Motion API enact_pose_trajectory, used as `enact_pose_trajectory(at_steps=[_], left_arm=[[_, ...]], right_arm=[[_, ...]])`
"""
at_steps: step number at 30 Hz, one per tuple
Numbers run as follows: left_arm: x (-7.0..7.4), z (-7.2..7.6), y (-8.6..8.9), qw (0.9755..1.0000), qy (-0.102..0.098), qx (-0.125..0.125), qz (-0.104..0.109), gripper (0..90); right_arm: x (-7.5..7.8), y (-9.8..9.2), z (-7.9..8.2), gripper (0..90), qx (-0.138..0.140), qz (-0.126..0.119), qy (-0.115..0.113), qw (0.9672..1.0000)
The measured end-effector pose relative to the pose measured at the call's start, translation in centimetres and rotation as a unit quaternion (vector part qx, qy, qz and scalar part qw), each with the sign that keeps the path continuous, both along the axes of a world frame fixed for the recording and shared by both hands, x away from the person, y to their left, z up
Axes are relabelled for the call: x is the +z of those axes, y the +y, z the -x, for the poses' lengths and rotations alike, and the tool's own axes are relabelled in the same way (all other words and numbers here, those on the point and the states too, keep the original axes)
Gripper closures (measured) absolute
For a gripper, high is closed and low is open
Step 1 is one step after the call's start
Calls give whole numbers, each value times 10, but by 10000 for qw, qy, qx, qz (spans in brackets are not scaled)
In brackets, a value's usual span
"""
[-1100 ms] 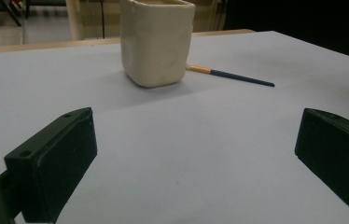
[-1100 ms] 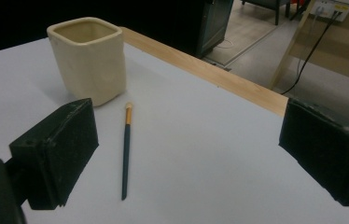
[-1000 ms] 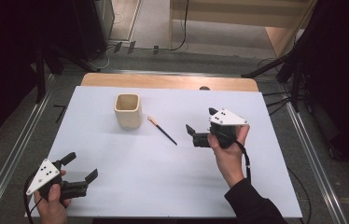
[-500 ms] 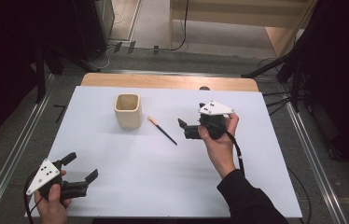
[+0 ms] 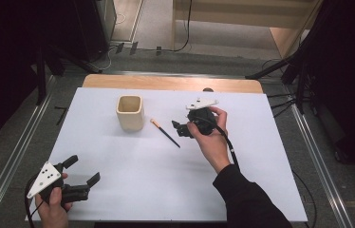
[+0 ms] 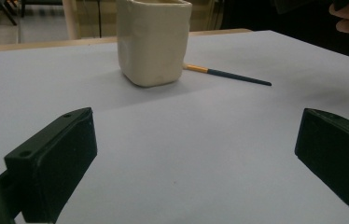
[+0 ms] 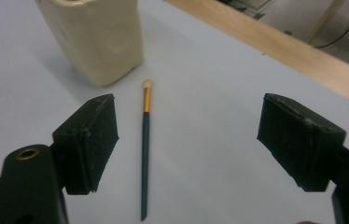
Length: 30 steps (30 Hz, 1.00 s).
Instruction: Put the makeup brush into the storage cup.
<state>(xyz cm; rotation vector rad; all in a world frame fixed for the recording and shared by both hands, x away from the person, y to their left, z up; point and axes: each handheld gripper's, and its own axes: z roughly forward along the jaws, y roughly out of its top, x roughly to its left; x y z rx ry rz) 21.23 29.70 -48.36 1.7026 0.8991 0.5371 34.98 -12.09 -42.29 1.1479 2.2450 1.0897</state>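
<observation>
Where brush lies | right hand-held gripper spread above

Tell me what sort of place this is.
Probably a lab or recording station rather than a home: a table under a plain white sheet, metal rails along its sides, cables across the floor, and only a cream cup and a brush laid out.

No legible text, label, brand mark, number or sign is found on any surface in the three views.
</observation>
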Motion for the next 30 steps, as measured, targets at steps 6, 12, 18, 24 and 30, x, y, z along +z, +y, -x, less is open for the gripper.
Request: enact_pose_trajectory(at_steps=[6, 12, 18, 24, 30], left_arm=[[0, 0, 0, 10000, 1, -14, -3, 0], [0, 0, 0, 10000, -2, -22, -7, 0], [0, 0, 0, 10000, -7, -27, -9, 0], [0, 0, -1, 10000, -16, -18, -40, 0], [0, 1, -4, 9998, -48, -50, -164, 0]], right_arm=[[-4, 8, -10, 312, 192, 29, 357, 9992], [-5, 18, -18, 390, 448, 214, 727, 9961], [-7, 26, -22, 489, 440, 408, 755, 9953], [-13, 32, -26, 680, 616, 594, 956, 9917], [-17, 41, -29, 730, 804, 889, 1196, 9856]])
